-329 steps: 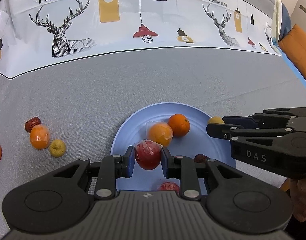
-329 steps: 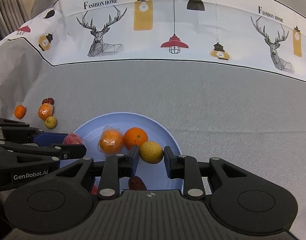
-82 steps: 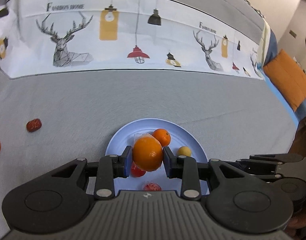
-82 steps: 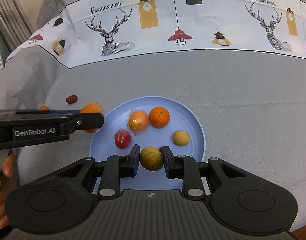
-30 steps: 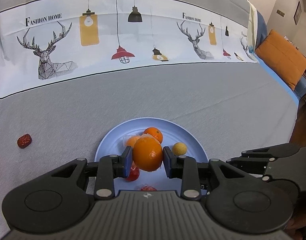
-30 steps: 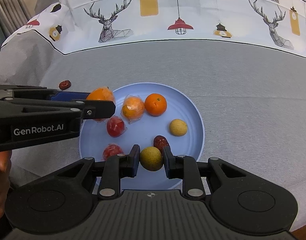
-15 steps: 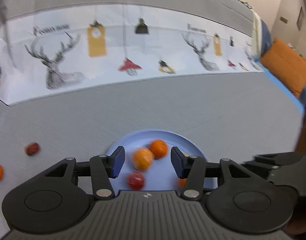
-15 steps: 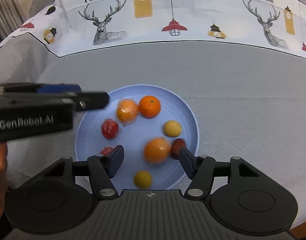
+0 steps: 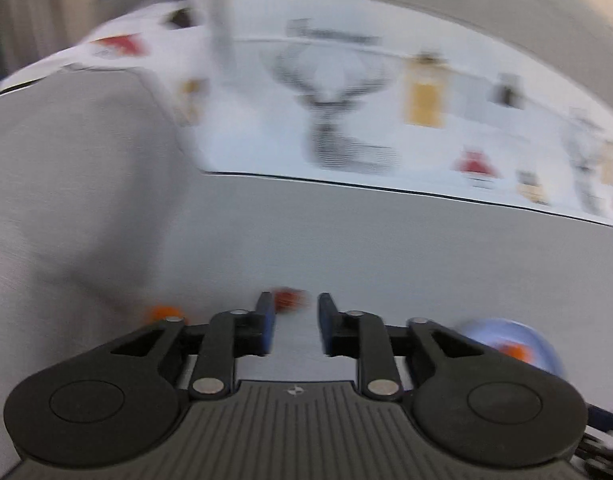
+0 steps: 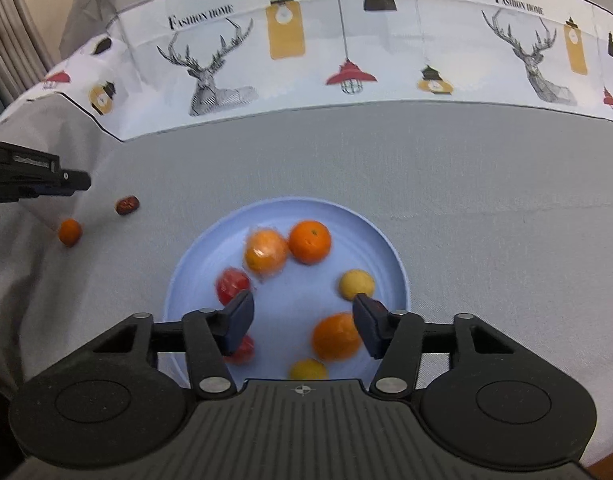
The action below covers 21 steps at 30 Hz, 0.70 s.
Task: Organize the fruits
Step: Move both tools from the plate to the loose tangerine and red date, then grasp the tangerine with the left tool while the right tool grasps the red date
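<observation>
Over the round pale-blue plate point(image 10: 390, 256) of fruit, the right gripper point(image 10: 302, 314) is hanging with jaws apart and just narrowing, gripping nothing, while the left gripper point(image 9: 292, 326), also empty and narrowing, is nearing a small dark-red date point(image 9: 287, 298).

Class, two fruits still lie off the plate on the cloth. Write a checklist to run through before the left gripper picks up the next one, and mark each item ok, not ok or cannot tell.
1. Left gripper empty: ok, its jaws have just been closing with nothing between them.
2. Left gripper lined up on the red date: ok, the date shows just beyond the gap, though that view is blurred.
3. Small orange clear of the date: ok, they lie apart.
4. Right gripper out of the way: ok, open over the plate, holding nothing.
5. Room on the plate for more: ok, bare patches remain.
6. Left gripper low enough to grasp: cannot tell.
</observation>
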Tool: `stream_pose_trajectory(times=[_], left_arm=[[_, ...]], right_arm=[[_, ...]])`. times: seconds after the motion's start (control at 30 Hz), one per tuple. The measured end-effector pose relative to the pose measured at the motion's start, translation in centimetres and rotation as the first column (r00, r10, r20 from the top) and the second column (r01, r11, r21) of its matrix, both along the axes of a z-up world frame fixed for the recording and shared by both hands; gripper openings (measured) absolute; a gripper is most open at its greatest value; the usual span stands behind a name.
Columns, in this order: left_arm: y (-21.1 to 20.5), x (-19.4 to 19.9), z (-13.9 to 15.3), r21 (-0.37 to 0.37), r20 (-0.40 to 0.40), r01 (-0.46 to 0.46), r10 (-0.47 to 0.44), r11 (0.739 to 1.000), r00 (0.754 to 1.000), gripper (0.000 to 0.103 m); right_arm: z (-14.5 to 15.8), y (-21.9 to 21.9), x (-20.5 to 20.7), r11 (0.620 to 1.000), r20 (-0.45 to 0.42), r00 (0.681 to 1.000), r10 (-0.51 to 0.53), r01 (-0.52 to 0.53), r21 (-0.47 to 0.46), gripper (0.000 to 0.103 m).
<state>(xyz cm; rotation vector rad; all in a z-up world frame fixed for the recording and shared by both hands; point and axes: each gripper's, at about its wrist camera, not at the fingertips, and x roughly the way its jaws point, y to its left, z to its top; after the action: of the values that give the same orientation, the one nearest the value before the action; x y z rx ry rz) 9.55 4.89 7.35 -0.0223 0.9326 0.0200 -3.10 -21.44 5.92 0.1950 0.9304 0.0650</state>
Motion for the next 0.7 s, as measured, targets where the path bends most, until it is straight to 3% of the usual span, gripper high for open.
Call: stream_pose_trajectory(times=[0.03,0.13,0.2,0.33,0.47,0.7], left_arm=[[1.2,0.8,-0.4,0.019,-0.014,-0.031,0.031,0.999,0.999,0.046],[4.0,2.6,-2.8,0.098,-0.107,-0.111,0.122,0.989,0.987,0.047],[5.1,3.3,-3.8,0.093,-0.160,-0.151,0.164,0.984,0.973,0.047],[5.4,4.1,-3.5,0.068,-0.153,-0.153,0.161,0.986,0.975,0.058],[5.6,4.4,-3.7,0.078,-0.163,-0.166,0.176,0.983,0.971,0.058],[6.1,4.8,-4.6,0.072,-0.187,-0.157,0.168,0.985,0.968,0.057]], right_arm=[[0.1,0.2,0.0,1.000,0.009,1.000,0.003,-0.003,0.007,0.053],[0.4,1.0,0.3,0.999,0.020,1.000,0.015,-0.016,0.033,0.052],[0.6,1.7,0.5,0.998,0.029,0.999,0.031,-0.032,0.048,0.052],[1.2,3.4,1.4,0.995,0.062,0.996,0.061,-0.066,0.076,0.052],[1.6,6.0,3.0,0.988,0.103,0.986,0.131,-0.139,0.072,0.052],[1.5,12.5,7.4,0.953,0.175,0.939,0.296,-0.303,0.015,0.052]])
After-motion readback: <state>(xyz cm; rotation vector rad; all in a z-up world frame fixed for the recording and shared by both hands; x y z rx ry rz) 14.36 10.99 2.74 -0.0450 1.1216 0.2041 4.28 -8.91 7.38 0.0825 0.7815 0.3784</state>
